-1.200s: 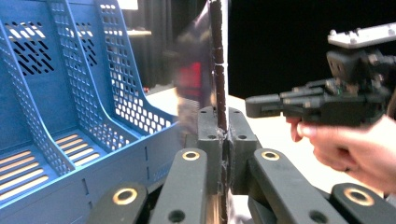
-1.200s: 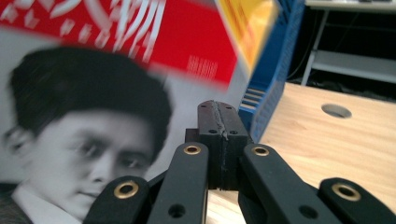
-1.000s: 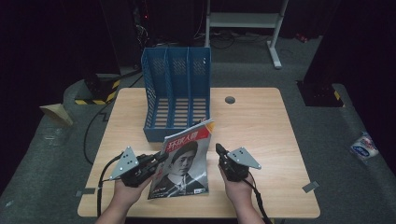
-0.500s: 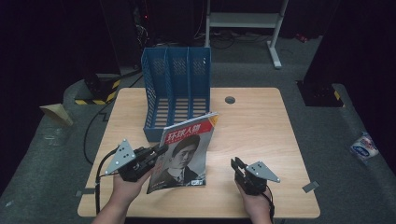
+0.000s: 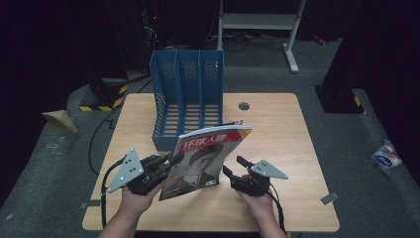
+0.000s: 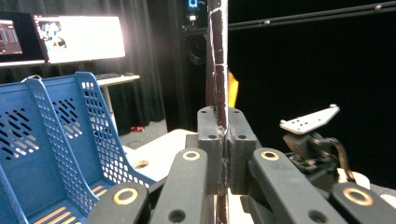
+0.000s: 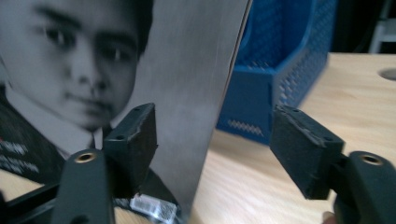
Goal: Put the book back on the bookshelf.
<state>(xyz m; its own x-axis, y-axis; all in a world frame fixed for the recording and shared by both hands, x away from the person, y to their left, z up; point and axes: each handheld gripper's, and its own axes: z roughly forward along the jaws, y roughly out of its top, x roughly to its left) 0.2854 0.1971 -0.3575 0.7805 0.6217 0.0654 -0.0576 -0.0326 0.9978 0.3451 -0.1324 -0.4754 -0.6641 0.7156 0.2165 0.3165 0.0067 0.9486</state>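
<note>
Near the surface's (image 5: pixel 277 124) front edge, left tool (image 5: pixel 166 166) clamps the upright magazine's (image 5: pixel 205 158) spine; right tool (image 5: pixel 233 171), jaws just opening, straddles its free edge without pressing; blue file rack (image 5: pixel 188 99) behind.

left gripper (image 6: pixel 223 140) clamping magazine (image 6: pixel 218 70) edge, blue rack (image 6: pixel 56 140)

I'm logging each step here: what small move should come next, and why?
Probably lift the magazine toward the blue rack. The left gripper is clamped on its edge, holding it upright, while the right gripper has just been opening and stands clear.
</note>
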